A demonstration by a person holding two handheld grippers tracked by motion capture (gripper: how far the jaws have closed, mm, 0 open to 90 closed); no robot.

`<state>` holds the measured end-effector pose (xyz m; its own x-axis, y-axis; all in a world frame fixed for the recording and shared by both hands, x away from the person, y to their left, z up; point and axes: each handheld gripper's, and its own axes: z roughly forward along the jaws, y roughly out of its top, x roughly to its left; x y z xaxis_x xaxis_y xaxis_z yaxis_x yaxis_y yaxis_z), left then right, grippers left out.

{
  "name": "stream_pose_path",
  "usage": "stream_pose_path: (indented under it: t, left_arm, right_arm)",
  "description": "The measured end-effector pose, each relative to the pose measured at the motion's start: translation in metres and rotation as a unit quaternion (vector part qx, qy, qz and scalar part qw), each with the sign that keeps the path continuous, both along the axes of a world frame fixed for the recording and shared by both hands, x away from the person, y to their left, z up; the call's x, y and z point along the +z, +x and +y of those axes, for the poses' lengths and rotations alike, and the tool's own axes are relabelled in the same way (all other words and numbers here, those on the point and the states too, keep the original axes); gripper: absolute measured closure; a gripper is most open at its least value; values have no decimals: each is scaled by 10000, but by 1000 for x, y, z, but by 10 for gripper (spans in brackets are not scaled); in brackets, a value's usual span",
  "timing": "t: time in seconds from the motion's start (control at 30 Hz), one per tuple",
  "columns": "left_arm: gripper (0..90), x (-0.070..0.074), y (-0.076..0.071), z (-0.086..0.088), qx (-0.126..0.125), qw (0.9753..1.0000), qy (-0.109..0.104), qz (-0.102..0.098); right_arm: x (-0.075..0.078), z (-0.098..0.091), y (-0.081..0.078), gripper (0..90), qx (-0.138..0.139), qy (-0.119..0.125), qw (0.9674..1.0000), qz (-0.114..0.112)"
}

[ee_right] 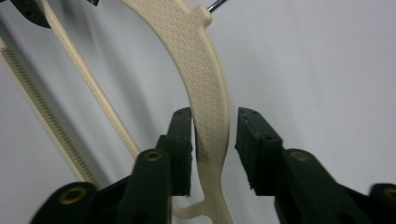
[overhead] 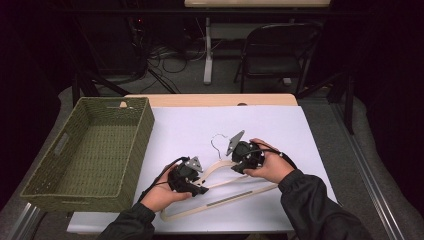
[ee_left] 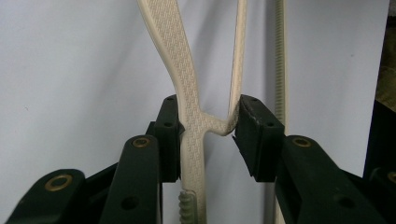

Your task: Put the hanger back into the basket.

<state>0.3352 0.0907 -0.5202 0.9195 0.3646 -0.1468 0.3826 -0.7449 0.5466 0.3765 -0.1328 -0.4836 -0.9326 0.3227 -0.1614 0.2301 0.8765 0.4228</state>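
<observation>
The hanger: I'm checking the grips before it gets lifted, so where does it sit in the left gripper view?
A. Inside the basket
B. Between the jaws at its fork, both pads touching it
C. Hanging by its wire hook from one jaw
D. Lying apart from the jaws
B: in the left gripper view the cream hanger stands between the left gripper's black jaws where its arm forks, both pads against it.

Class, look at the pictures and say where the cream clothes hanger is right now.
In the high view the hanger lies on the white sheet near the table's front edge, right of the green basket, between the left gripper and right gripper.
</observation>
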Motion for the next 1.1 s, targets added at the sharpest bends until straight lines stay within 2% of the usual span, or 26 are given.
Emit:
stream_pose_path:
  t: [0.07,0.17,0.3,0.43,0.47,0.5,0.6,0.63,0.67,0.93,1.1]
  left_arm:
    - [635,1,-1,0,37,10000,17,20]
    - [640,2,-3,1,22,10000,-9,42]
    - [684,10,-10,0,-1,10000,-40,52]
    - [779,17,-16,3,3,9998,-184,89]
    - [779,19,-17,4,-32,9996,-250,136]
    - [820,22,-21,4,-97,9995,-279,132]
    - [829,24,-25,2,-132,9997,-202,70]
    - [818,24,-28,-1,-133,9999,-51,-13]
    - [798,23,-28,-2,-109,9999,-32,-10]
    - [794,20,-27,-2,-61,9998,-49,191]
    - [853,20,-29,-5,-102,9997,35,198]
  right_arm:
    - [0,2,-1,728,48,-10,10000,-6]
    - [2,2,-3,741,115,-27,9999,-59]
    - [11,-1,-16,749,304,64,9990,-328]
    - [21,-5,-31,753,472,149,9966,-657]
    - [21,-5,-31,753,472,149,9966,-657]
    - [26,-8,-38,751,534,217,9953,-780]
    - [27,-9,-44,751,534,224,9950,-815]
    - [27,-11,-47,751,565,240,9943,-868]
    - [27,-11,-48,751,568,260,9943,-866]
    - [27,-14,-53,751,556,324,9941,-876]
    - [27,-15,-54,751,549,343,9941,-874]
